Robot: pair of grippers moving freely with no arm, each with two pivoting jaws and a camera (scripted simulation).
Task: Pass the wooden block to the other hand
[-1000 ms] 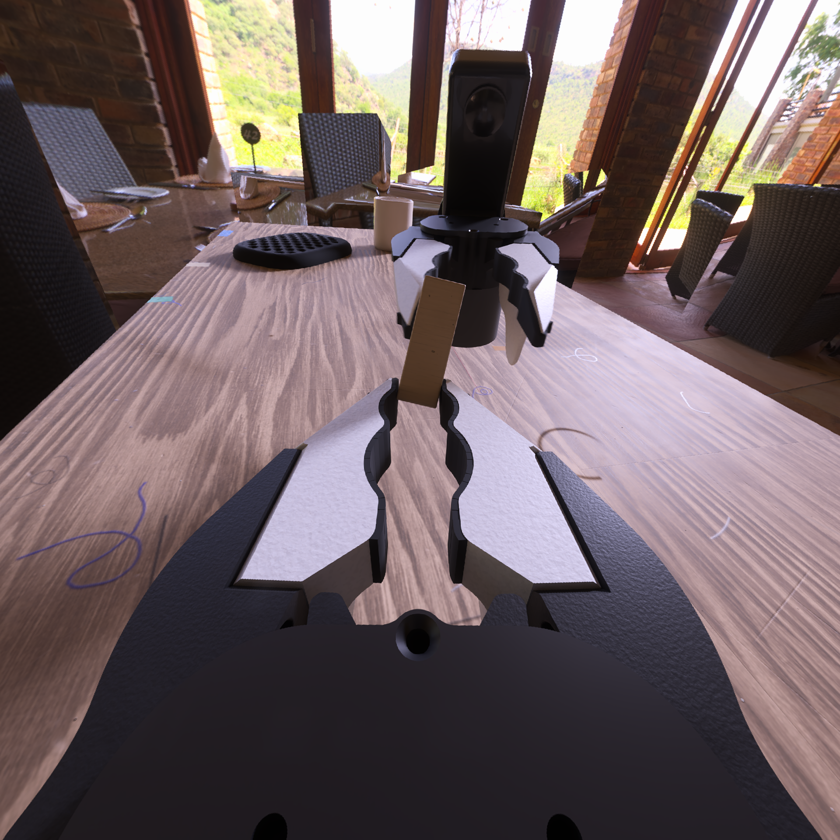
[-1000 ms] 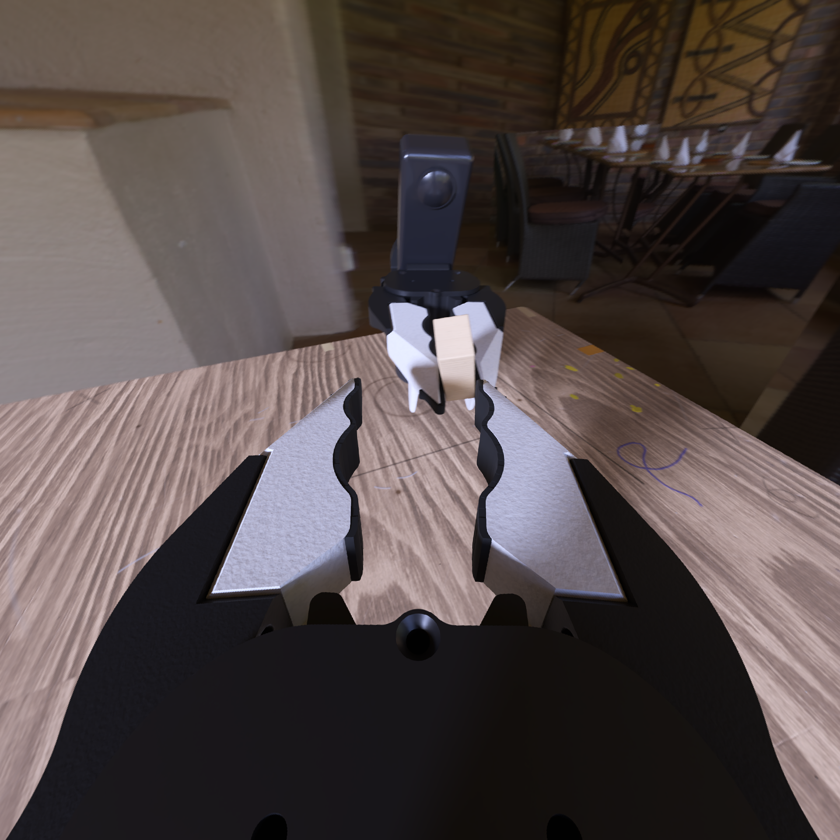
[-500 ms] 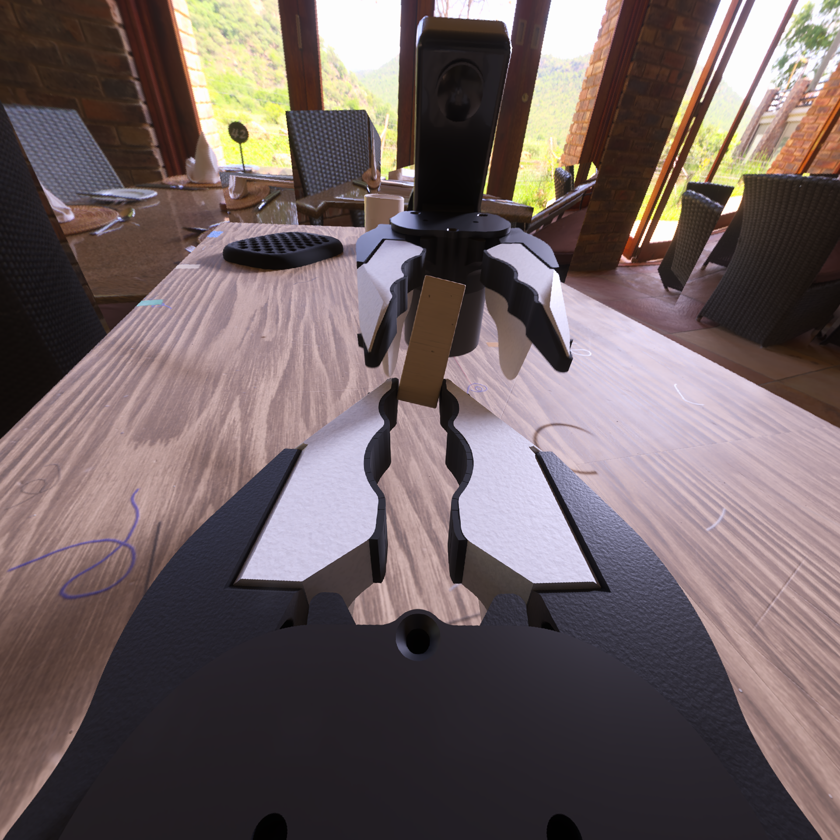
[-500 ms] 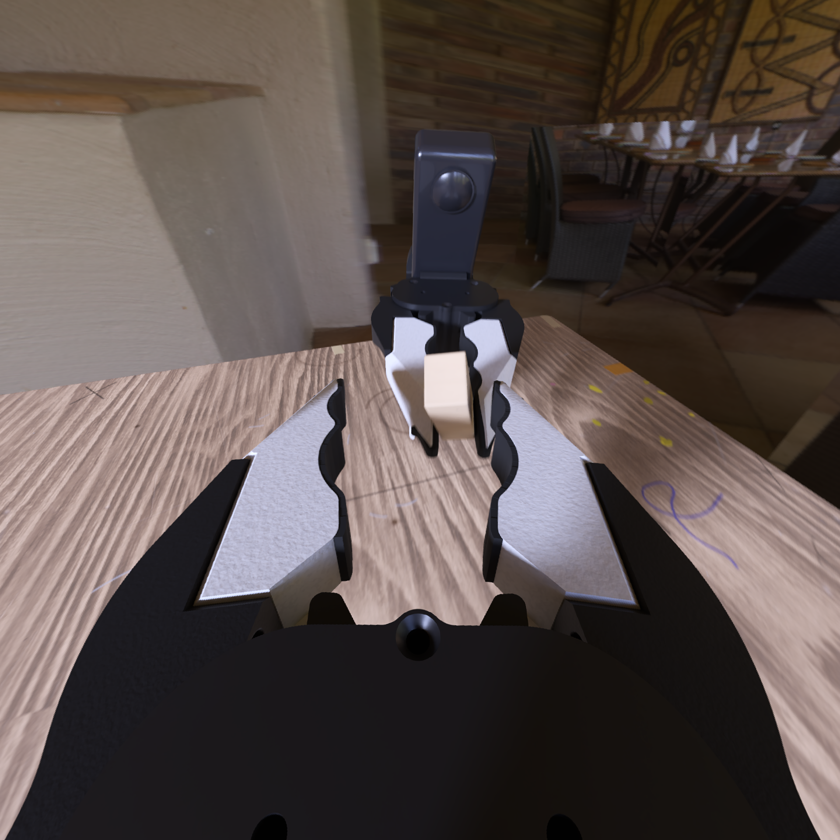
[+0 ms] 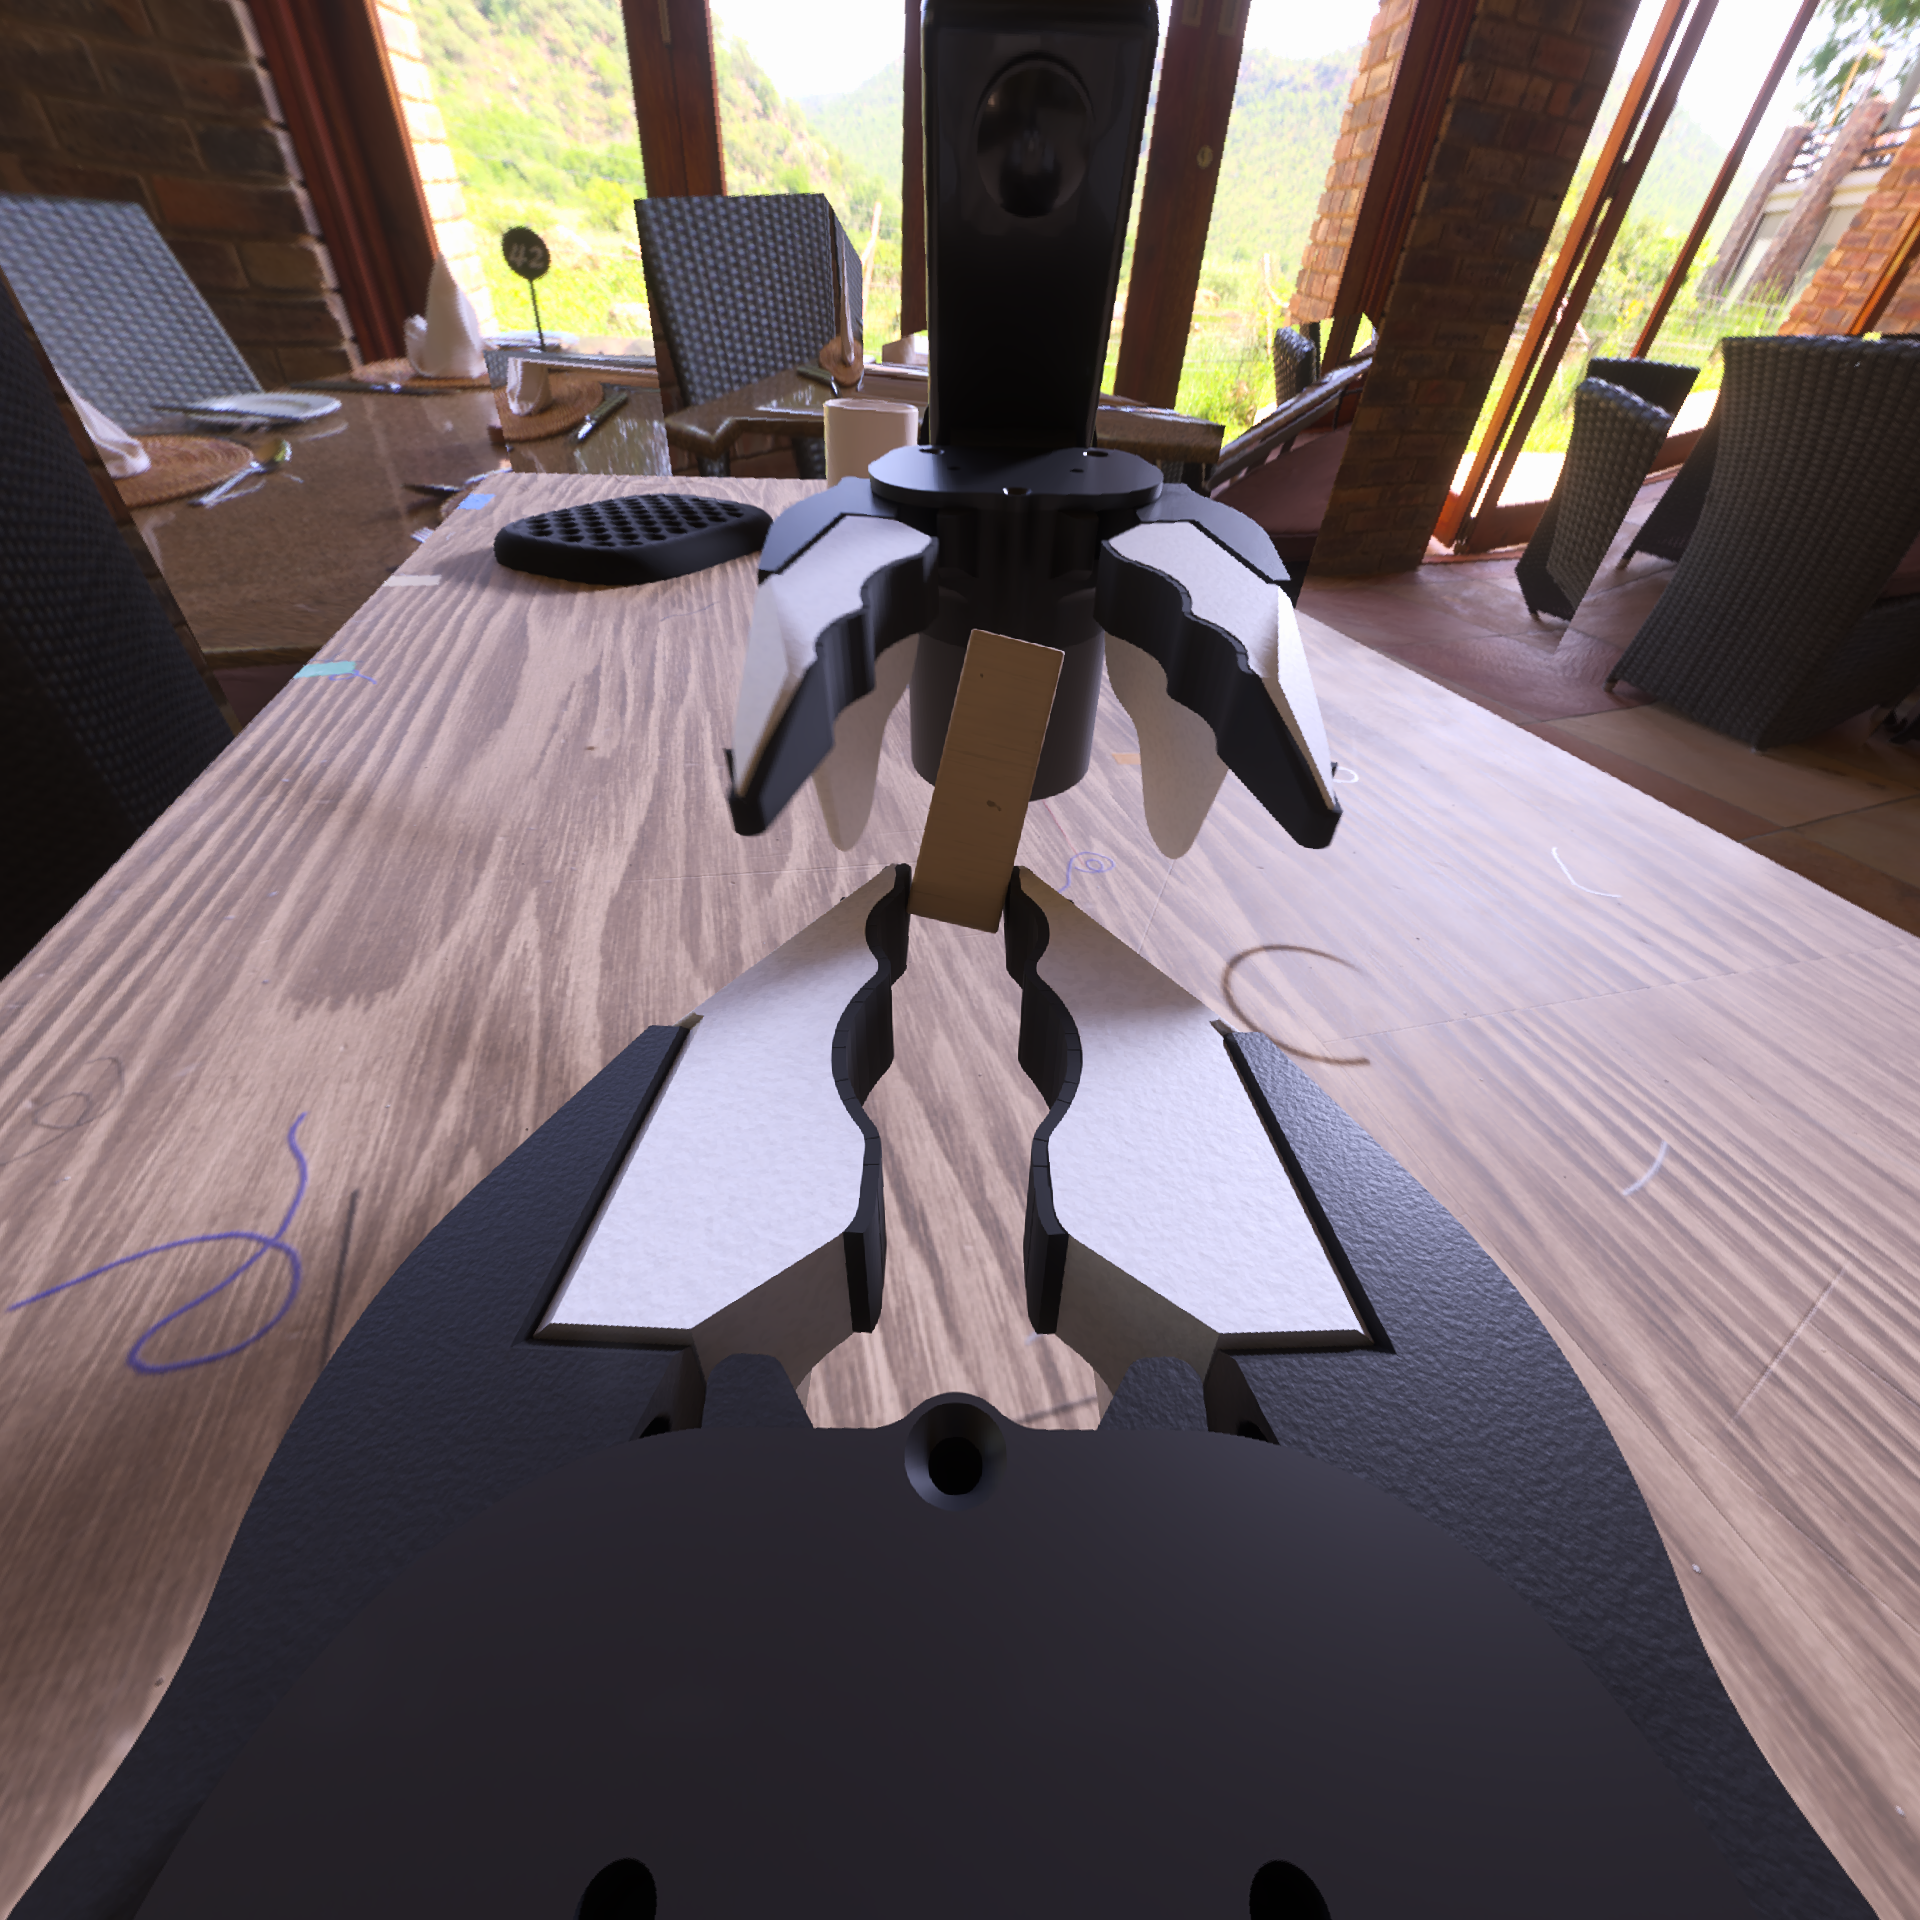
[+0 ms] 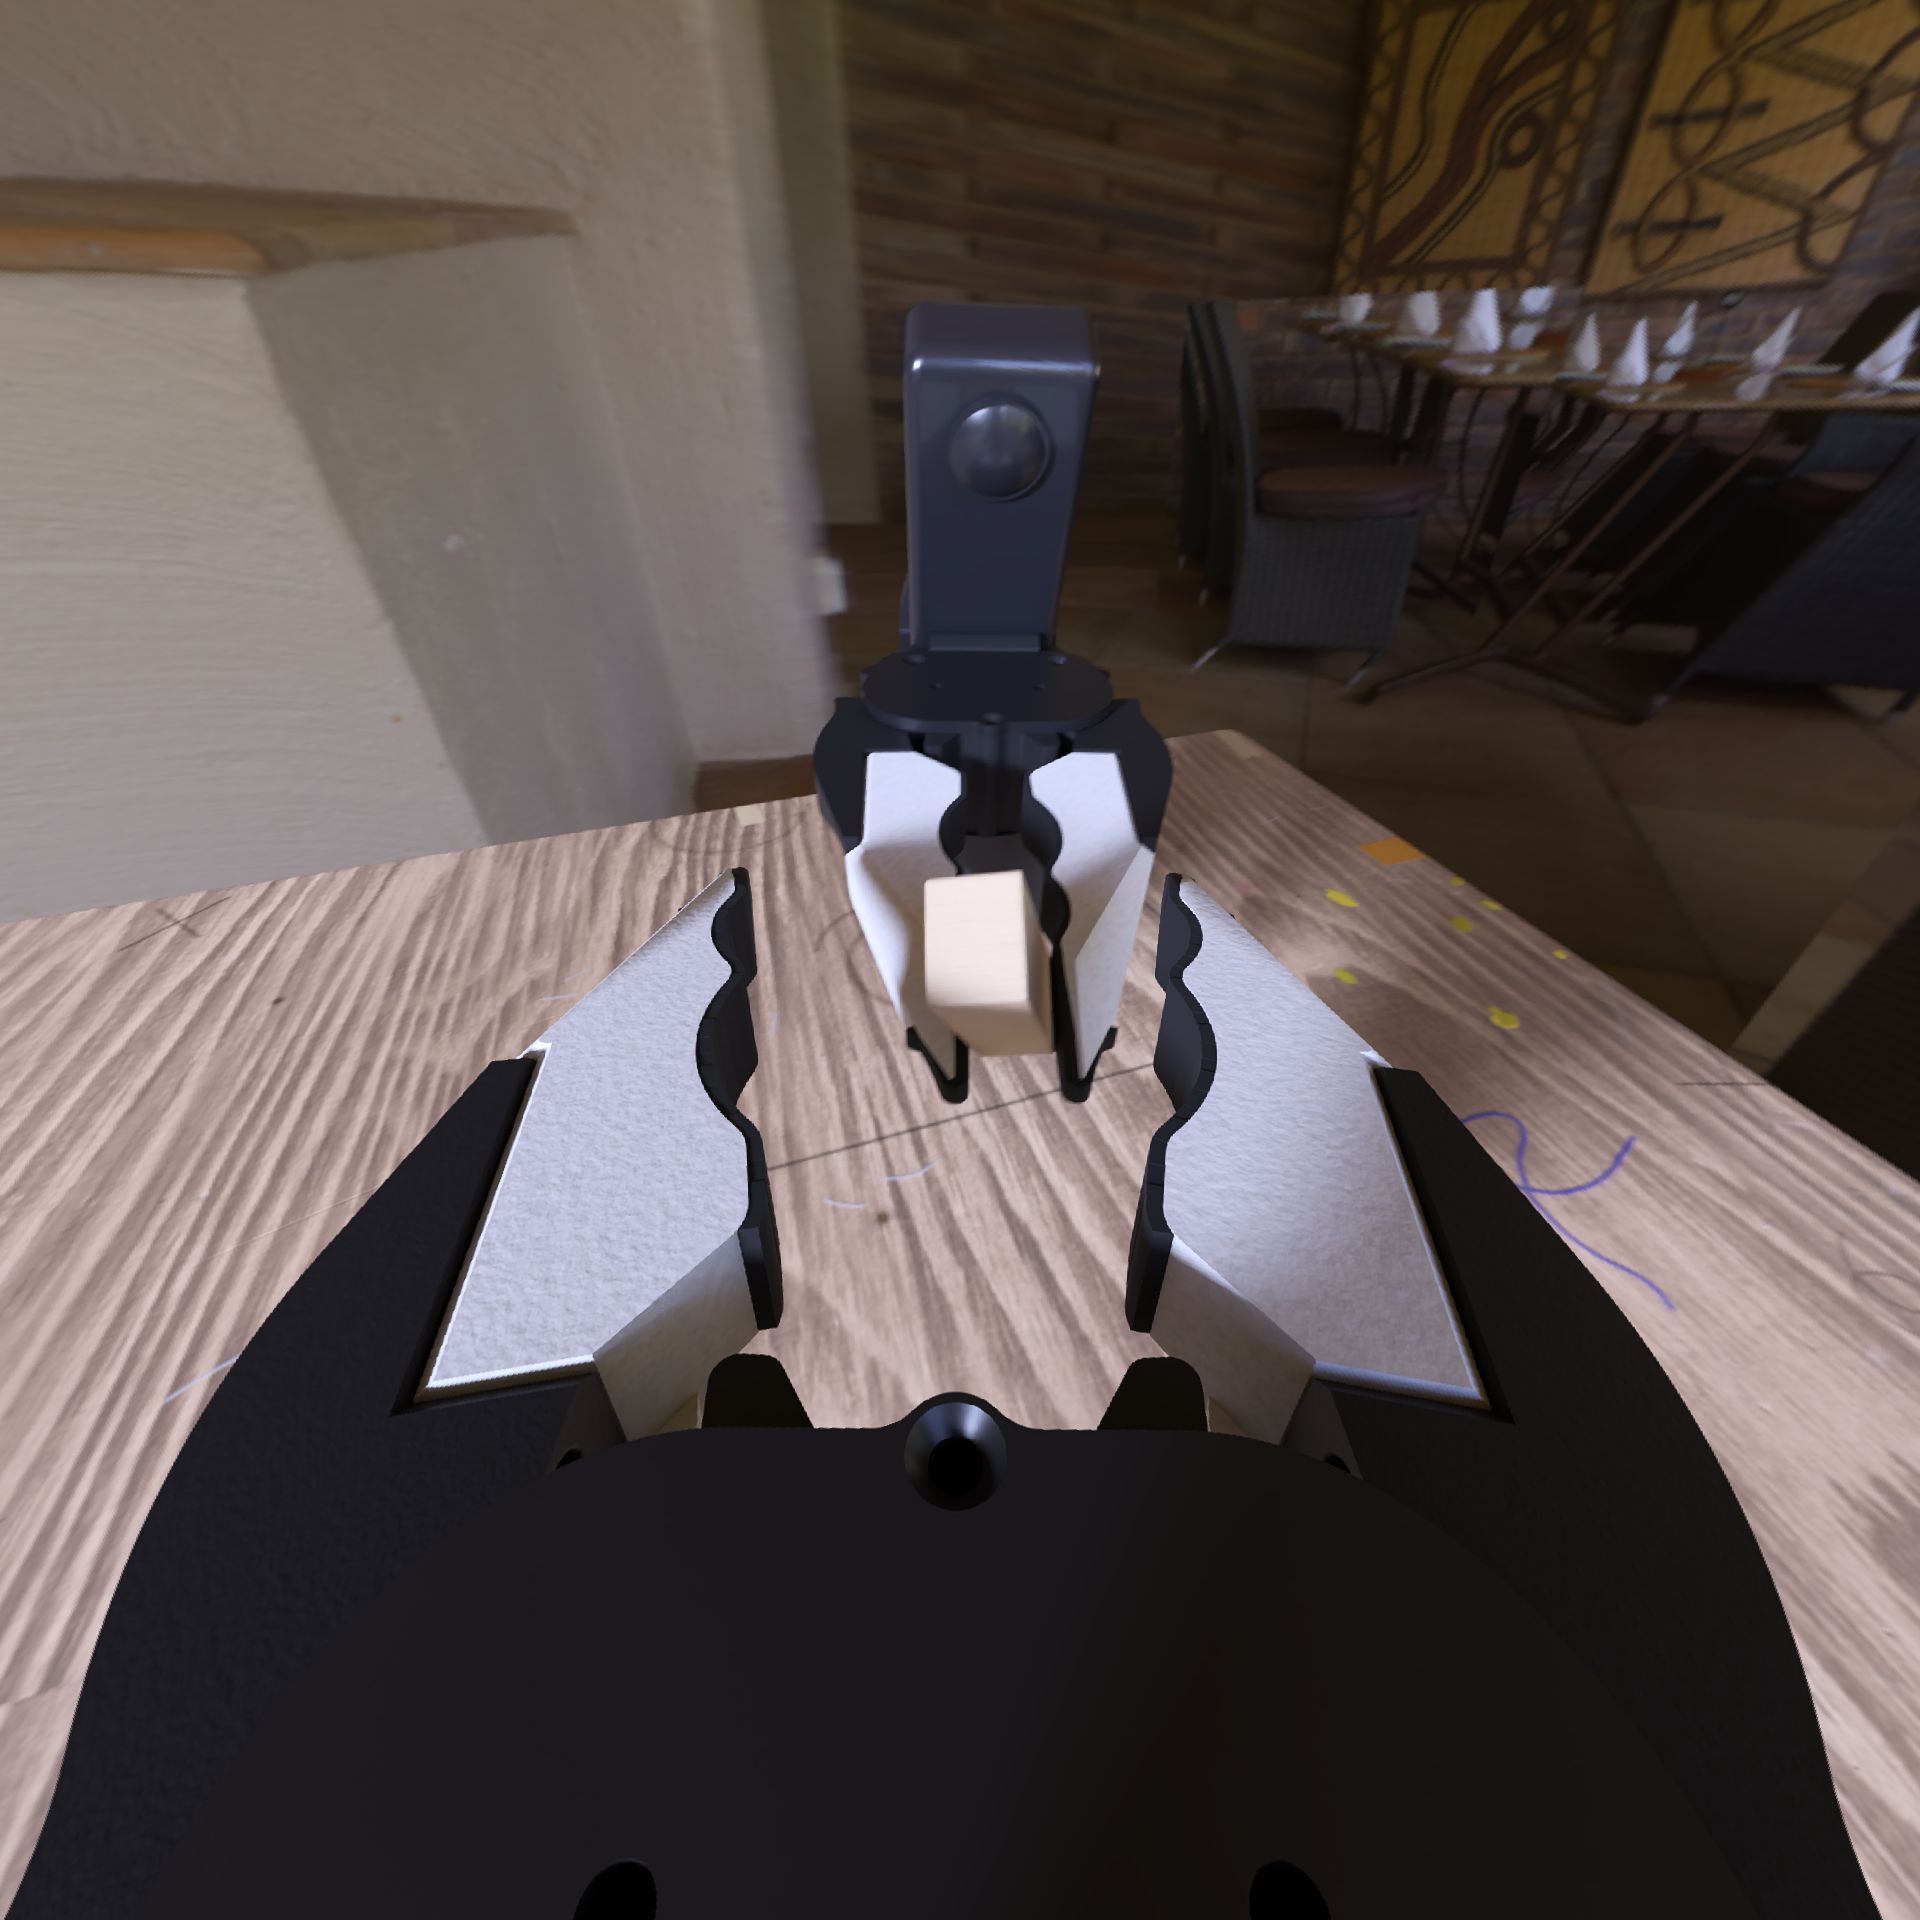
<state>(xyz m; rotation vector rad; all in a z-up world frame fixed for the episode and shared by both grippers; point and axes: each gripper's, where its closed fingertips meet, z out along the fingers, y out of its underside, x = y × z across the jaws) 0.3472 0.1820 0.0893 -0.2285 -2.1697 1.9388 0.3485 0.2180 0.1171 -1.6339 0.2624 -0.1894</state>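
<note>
Two grippers nose to nose above the wooden table (image 5: 436, 935). Left gripper (image 5: 958, 902) clamped on the wooden block (image 5: 987, 790), long axis pointing forward and up, tilted slightly right. Right gripper (image 6: 956, 883) spread wide, seemingly flanking the block's far end without touching. Closer than half a second ago. Bare tabletop all round.

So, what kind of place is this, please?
Probably a restaurant dining room. Behind the wooden table stand wicker chairs and other tables laid with plates and folded napkins, with brick walls and wide windows facing green hills.
</note>
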